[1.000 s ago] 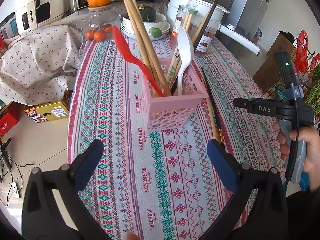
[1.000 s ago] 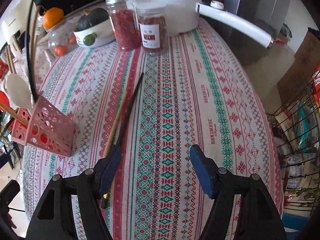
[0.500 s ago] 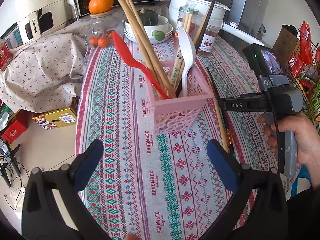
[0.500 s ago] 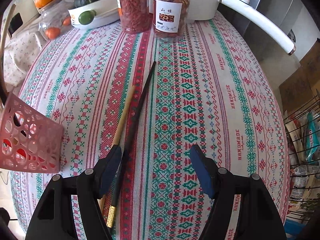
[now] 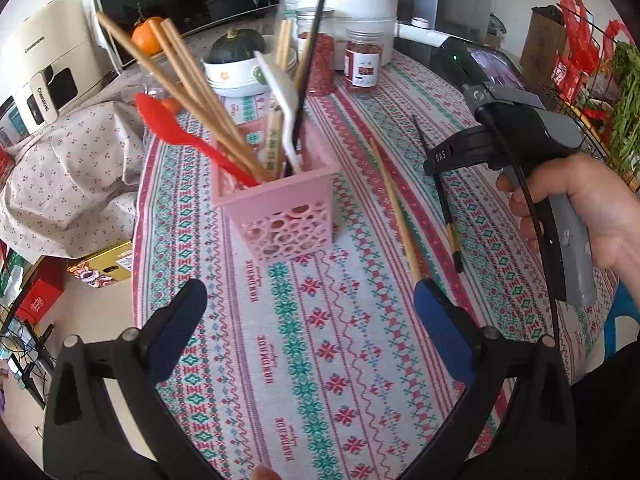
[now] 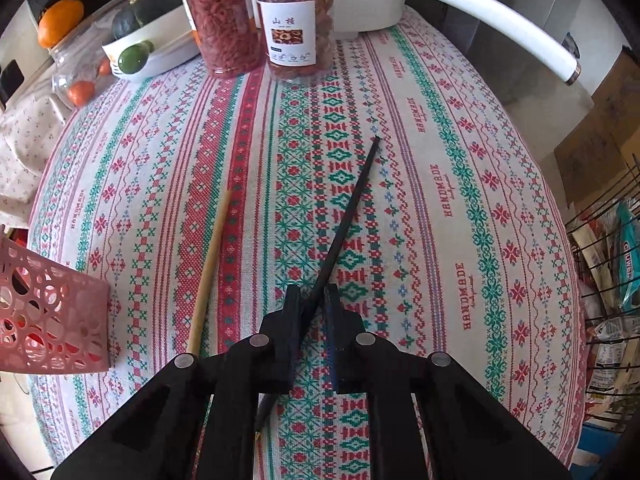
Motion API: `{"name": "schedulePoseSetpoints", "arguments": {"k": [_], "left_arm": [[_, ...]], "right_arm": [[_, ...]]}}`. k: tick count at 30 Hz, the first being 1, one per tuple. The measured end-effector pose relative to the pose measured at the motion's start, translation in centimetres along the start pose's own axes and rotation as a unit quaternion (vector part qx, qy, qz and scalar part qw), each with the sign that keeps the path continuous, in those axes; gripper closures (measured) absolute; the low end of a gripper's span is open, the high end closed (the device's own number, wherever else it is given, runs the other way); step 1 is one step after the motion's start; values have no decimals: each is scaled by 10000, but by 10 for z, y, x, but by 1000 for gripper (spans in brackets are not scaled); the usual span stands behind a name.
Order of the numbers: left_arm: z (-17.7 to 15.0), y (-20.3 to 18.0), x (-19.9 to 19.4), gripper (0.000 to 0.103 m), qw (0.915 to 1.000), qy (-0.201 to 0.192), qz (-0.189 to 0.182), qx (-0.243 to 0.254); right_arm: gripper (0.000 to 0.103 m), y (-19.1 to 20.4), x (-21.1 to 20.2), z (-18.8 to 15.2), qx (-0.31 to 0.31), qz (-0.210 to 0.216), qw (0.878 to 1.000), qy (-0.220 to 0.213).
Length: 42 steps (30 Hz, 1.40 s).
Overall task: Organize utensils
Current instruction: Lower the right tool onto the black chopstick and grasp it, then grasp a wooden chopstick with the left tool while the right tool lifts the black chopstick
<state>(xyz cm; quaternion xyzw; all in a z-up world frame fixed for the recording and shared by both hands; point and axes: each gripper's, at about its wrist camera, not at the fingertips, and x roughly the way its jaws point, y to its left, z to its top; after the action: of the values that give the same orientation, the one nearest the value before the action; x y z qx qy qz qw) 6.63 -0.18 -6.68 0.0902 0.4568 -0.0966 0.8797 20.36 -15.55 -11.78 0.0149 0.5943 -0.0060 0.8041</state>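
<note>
A pink perforated basket stands on the patterned tablecloth and holds wooden chopsticks, a red spatula, a white spoon and a black chopstick. Its corner shows in the right wrist view. A wooden chopstick lies beside the basket. My right gripper is shut on a black chopstick that lies on the cloth; it also shows in the left wrist view. My left gripper is open and empty, in front of the basket.
Two jars of dried fruit, a bowl with a squash, a white pot with a long handle stand at the back. A wire rack is to the right. The tablecloth hangs over the table edge at left.
My right gripper moved right over the black chopstick and closed on it. The left gripper swung so that the basket lies further left in its view.
</note>
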Motion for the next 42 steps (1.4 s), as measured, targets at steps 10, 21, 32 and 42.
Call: {"name": "schedulePoseSetpoints", "arguments": {"k": [10,21,32,42], "left_arm": [[27,-77,26,0,9980,195,-267,546],[77,-95,103,28,9956,802,484,65],[91,-93,142,62,9907,1257,476,-210],[87,-111,136,95,9913,1299,202,103]], "right_arm": [[97,-90,-19,-30,447,13,9986,274],[97,-149,-44,-63,617,324,9975,131],[98,-143,-49,-55,622,721,9955,1],[98,-147,-53,-57,695,704,9951,-47]]}}
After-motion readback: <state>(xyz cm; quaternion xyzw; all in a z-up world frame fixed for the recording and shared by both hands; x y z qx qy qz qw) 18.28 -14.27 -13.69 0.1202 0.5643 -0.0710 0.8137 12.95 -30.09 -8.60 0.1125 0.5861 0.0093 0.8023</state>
